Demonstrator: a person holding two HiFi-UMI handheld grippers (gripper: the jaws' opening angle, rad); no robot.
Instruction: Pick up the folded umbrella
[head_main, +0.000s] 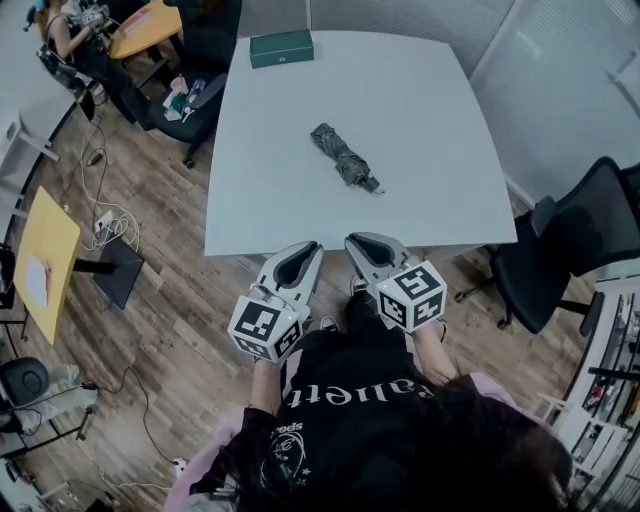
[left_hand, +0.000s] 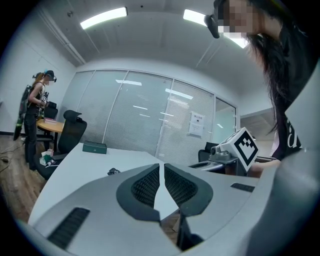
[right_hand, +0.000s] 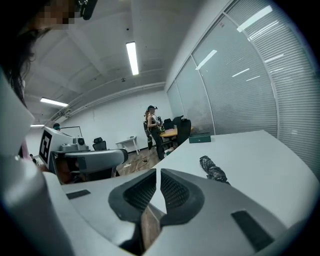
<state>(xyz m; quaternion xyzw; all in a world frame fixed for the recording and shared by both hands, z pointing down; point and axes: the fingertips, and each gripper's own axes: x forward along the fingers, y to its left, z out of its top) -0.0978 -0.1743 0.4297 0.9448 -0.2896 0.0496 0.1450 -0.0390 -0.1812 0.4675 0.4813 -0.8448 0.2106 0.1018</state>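
Observation:
The folded umbrella (head_main: 343, 157), dark with a grey pattern, lies slantwise near the middle of the white table (head_main: 420, 100). Its handle end points toward the near right. It also shows in the left gripper view, umbrella (left_hand: 114, 172), and in the right gripper view, umbrella (right_hand: 213, 169). Both grippers hover side by side at the table's near edge, short of the umbrella. My left gripper (head_main: 308, 248) (left_hand: 161, 166) has its jaws together with nothing between them. My right gripper (head_main: 358, 243) (right_hand: 158, 172) is also shut and empty.
A dark green box (head_main: 281, 47) sits at the table's far edge. A black office chair (head_main: 580, 240) stands at the right, and another chair (head_main: 200, 60) at the far left corner. Yellow desks, floor cables (head_main: 105, 225) and another person (left_hand: 37, 110) are on the left.

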